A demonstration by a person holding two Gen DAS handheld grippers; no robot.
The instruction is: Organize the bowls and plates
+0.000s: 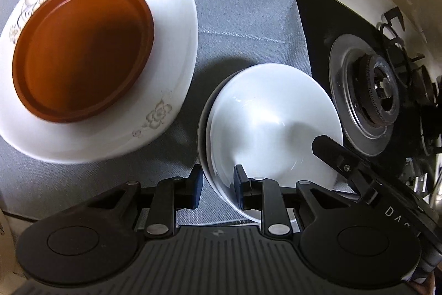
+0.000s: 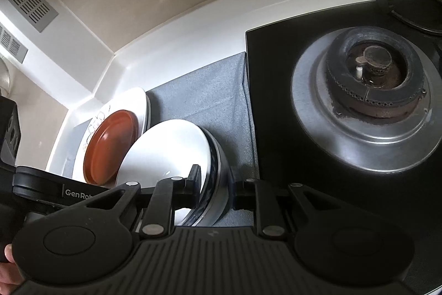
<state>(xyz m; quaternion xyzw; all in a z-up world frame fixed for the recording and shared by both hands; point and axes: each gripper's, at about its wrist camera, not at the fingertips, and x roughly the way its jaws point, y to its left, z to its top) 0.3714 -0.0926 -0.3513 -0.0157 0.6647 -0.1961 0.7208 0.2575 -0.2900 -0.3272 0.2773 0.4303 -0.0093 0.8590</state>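
Gleaming white bowl (image 1: 265, 112) nested in dark-rimmed bowl (image 2: 218, 173).

A bare strip of the grey mat (image 1: 243, 26) lay open between the white plate (image 1: 176, 18) at the counter's back left corner and the black stove (image 1: 317, 26) along its right edge, narrowed in front by 2 nested bowls (image 1: 270, 115).
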